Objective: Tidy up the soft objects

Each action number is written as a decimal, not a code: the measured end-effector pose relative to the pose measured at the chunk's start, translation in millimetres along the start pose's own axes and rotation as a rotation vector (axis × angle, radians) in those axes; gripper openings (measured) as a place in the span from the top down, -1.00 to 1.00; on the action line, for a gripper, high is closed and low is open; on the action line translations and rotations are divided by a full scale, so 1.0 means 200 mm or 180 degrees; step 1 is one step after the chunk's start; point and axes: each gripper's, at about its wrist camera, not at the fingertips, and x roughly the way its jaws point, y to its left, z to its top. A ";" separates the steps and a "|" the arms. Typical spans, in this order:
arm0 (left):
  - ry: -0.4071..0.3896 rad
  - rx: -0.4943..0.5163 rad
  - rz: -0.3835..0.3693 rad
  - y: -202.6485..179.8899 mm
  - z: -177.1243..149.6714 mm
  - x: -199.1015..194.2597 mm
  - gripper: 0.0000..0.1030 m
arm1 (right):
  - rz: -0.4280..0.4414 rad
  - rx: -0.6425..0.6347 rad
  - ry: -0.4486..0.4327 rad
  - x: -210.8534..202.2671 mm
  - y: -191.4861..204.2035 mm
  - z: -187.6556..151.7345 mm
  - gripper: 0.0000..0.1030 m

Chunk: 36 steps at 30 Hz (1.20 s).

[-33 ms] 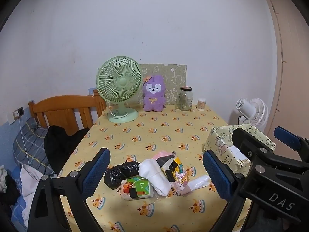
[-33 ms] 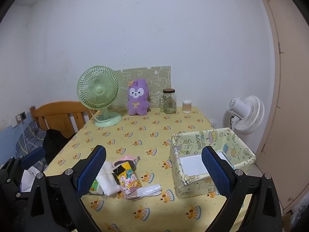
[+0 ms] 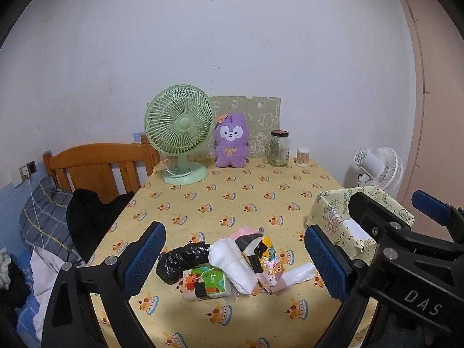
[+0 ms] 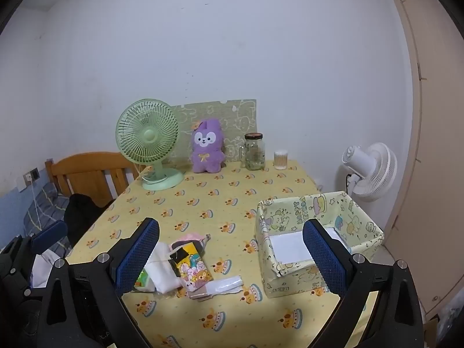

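left gripper [image 3: 235,256], right gripper [image 4: 230,256]: black frames, blue textured pads, silver screws; white "das" lettering.

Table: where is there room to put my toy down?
The widest bare patch of table lies in the middle, between the green fan and purple plush at the back and the pile of soft things at the front. A narrower strip runs between the pile and the patterned box. The pile itself is crowded.

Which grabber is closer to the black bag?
Left. The left gripper hangs open right above the black bag in the pile. The right gripper is open further right, between the pile and the box.
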 end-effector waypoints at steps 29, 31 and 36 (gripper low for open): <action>0.0000 0.0000 -0.0003 0.01 0.04 -0.01 -0.90 | 0.0016 0.0017 0.0005 -0.01 0.00 0.01 -0.95; 0.0000 -0.0001 -0.0003 0.01 0.03 -0.01 -0.90 | 0.0023 0.0030 0.0010 -0.01 0.00 0.01 -0.95; 0.0012 -0.0011 -0.0005 0.02 0.05 0.00 -0.89 | 0.0025 0.0026 0.0030 -0.01 0.00 0.01 -0.95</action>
